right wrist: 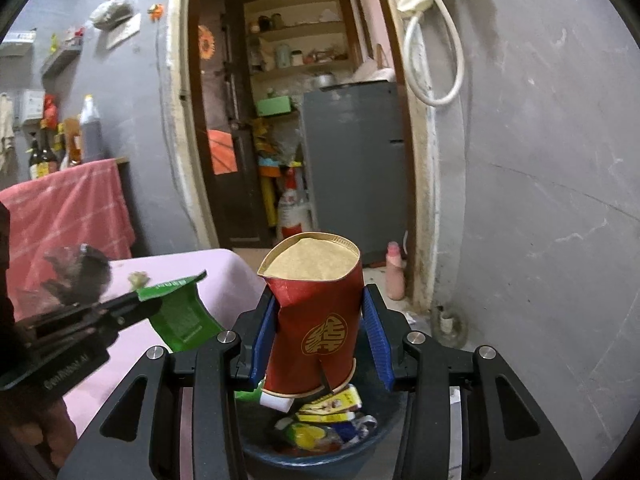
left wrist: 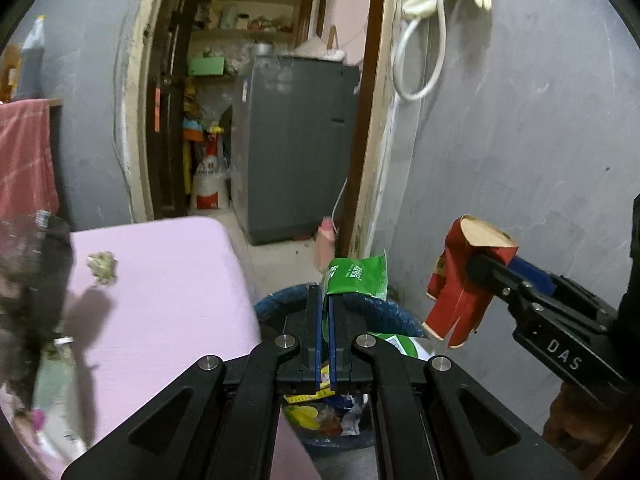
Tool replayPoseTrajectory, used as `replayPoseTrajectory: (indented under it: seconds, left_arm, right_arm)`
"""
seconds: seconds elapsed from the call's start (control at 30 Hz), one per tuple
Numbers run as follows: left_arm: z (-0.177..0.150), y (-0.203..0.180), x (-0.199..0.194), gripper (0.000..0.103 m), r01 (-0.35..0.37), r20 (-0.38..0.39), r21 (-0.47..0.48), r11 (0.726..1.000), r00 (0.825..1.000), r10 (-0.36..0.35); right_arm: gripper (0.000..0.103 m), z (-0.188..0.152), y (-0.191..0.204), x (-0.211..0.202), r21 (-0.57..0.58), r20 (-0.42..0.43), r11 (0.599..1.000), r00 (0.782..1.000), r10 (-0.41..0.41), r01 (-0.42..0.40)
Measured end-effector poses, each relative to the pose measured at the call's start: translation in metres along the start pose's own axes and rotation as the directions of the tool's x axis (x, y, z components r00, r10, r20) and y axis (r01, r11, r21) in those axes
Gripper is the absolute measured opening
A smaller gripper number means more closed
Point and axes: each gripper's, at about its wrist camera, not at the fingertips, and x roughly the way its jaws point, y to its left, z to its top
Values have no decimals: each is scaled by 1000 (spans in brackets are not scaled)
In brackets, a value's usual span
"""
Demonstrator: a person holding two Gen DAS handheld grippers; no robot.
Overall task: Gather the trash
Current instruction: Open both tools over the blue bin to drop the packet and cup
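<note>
My left gripper [left wrist: 326, 300] is shut on a green wrapper [left wrist: 358, 276], which sticks up from its blue pads above the dark blue trash bin [left wrist: 396, 316]. To the right in the left wrist view, my right gripper [left wrist: 482, 258] is shut on a crushed red paper cup [left wrist: 460, 292]. In the right wrist view the red paper cup [right wrist: 316, 320] stands between the blue pads [right wrist: 376, 340] of the right gripper [right wrist: 318, 336], directly over the trash bin [right wrist: 384, 428]. The green wrapper [right wrist: 180, 312] and left gripper [right wrist: 150, 300] appear at the left there.
The bin holds several wrappers [right wrist: 320, 428]. A pink-covered table [left wrist: 160, 300] at the left carries a crumpled scrap [left wrist: 102, 266] and a dark blurred bottle [left wrist: 32, 280]. A grey wall [left wrist: 520, 140] rises behind the bin. A doorway shows a grey cabinet [left wrist: 296, 144].
</note>
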Motion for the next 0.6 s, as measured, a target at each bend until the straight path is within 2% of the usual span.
replayPoseTrajectory:
  seconds: [0.27, 0.43, 0.6]
  left_arm:
    - [-11, -2, 47, 1, -12, -87, -4, 1000, 996, 12]
    - [-20, 2, 58, 1, -26, -123, -22, 999, 992, 24]
    - [-25, 5, 62, 2, -32, -146, -37, 999, 989, 26]
  right_arm:
    - [40, -14, -21, 27, 19, -83, 999, 996, -34, 35]
    - [40, -26, -29, 43, 39, -143, 998, 989, -36, 42]
    - [42, -30, -28, 49, 46, -163, 998, 986, -29, 37]
